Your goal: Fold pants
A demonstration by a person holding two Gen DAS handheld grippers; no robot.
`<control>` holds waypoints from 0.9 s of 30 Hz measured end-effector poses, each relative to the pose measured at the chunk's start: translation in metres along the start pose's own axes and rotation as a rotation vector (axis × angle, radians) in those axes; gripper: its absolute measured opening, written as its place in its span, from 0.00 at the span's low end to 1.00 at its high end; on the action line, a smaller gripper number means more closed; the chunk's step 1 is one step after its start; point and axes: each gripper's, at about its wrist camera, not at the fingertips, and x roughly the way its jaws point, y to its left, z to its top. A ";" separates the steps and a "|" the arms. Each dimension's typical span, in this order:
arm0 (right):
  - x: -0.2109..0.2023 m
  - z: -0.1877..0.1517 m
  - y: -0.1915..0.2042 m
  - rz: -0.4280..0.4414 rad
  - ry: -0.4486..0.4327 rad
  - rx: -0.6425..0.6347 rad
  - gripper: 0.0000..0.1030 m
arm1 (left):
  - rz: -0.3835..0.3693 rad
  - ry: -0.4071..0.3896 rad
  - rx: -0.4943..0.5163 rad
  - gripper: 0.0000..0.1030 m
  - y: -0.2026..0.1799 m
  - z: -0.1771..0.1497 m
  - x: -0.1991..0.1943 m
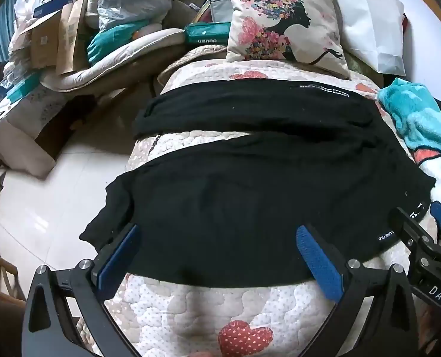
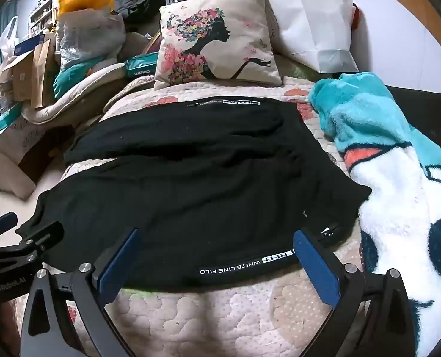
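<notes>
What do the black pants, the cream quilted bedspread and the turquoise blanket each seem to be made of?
Black pants: soft matte knit, probably cotton jersey; it drapes in loose wrinkles.
Cream quilted bedspread: stitched padded cotton, judging by its puffy dotted cells.
Turquoise blanket: plush fleece, likely synthetic; fuzzy pile.

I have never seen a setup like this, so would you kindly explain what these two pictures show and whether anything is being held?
Each picture comes from a camera mounted on a handheld two-finger gripper, looking forward along its blue-padded fingers. One view belongs to the left gripper, the other to the right gripper. Both are wide open and hold nothing. Below them black pants lie spread across a quilted bedspread. A printed cushion sits at the far end, and a teal blanket lies to the right.
</notes>
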 end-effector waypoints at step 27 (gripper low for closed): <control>0.003 -0.004 0.003 0.000 0.010 -0.006 1.00 | -0.029 0.061 0.003 1.00 0.000 -0.014 0.016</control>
